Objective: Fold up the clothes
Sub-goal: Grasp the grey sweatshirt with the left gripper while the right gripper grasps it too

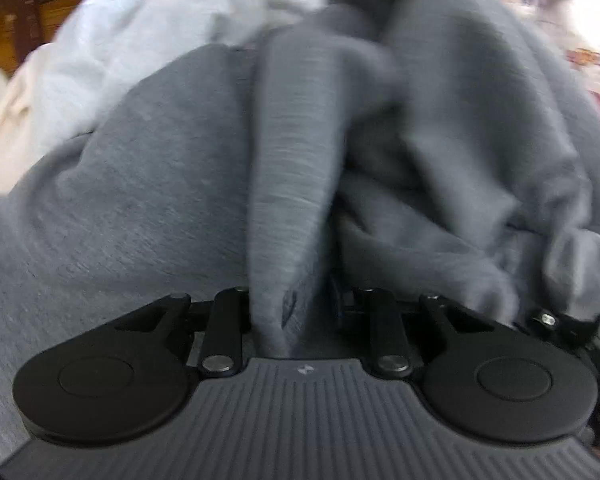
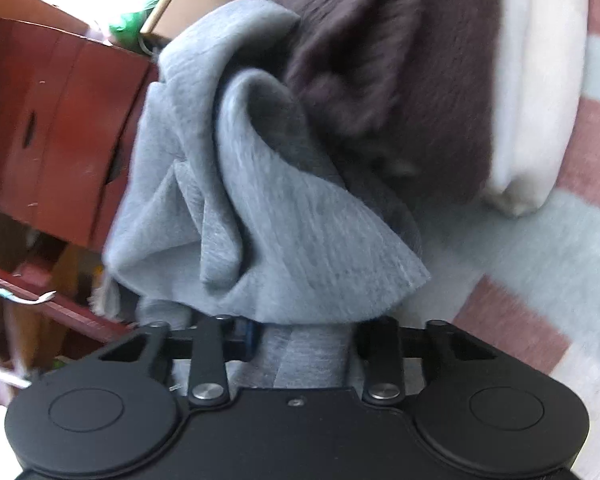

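Observation:
A grey sweatshirt-like garment [image 1: 148,200] fills the left wrist view. My left gripper [image 1: 292,312] is shut on a ribbed grey band of it, which runs up from between the jaws; the fingertips are buried in cloth. In the right wrist view the same grey garment [image 2: 284,216] hangs in bunched folds. My right gripper [image 2: 300,344] is shut on its lower edge, and the fingers are hidden under the fabric.
White and cream clothes [image 1: 112,52] lie behind the grey garment. A dark brown knit [image 2: 384,72] and a folded white item [image 2: 536,92] lie on a pale blue and pink striped cover [image 2: 540,264]. A red-brown wooden cabinet [image 2: 60,120] stands left.

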A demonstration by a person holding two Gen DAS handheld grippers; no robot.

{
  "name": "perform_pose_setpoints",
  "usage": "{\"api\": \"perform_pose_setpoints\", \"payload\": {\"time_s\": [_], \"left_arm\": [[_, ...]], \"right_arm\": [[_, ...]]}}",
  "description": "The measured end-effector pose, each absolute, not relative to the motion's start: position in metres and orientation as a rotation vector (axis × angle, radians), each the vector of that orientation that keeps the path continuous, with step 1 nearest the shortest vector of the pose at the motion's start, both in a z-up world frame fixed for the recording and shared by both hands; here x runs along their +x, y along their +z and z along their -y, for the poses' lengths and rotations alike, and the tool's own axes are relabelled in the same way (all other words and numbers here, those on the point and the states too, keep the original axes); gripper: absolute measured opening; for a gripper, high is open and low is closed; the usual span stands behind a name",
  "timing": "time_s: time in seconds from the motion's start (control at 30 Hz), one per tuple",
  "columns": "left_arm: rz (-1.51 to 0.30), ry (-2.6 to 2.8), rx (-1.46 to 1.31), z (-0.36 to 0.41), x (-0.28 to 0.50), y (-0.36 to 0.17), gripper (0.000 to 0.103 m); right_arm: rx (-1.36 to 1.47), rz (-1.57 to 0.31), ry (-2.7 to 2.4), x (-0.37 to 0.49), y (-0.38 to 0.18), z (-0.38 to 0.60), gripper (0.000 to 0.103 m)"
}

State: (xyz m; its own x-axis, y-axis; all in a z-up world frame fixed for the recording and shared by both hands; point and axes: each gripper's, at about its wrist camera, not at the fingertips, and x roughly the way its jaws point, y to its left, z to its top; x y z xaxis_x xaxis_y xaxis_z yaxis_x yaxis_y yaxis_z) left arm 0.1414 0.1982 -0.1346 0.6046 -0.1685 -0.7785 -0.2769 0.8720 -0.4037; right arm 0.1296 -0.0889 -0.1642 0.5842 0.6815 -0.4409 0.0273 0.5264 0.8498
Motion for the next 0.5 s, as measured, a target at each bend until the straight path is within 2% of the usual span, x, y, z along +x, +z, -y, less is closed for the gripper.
{"api": "perform_pose_setpoints", "payload": {"time_s": [0.17,0.23,0.5], "left_arm": [[-0.935,-0.194,-0.636,-0.208,0.132,-0.12,0.022],[-0.923,-0.265,-0.636,-0.207,0.127,-0.107,0.02],[-0.848,-0.5,-0.511,-0.162,0.105,-0.056,0.017]], "right_arm": [[1.159,-0.847,0.544,0.103,-0.152,0.097,0.038],[1.193,-0.81,0.586,0.093,-0.143,0.097,0.034],[1.05,-0.619,0.644,0.054,-0.08,0.107,0.031]]}}
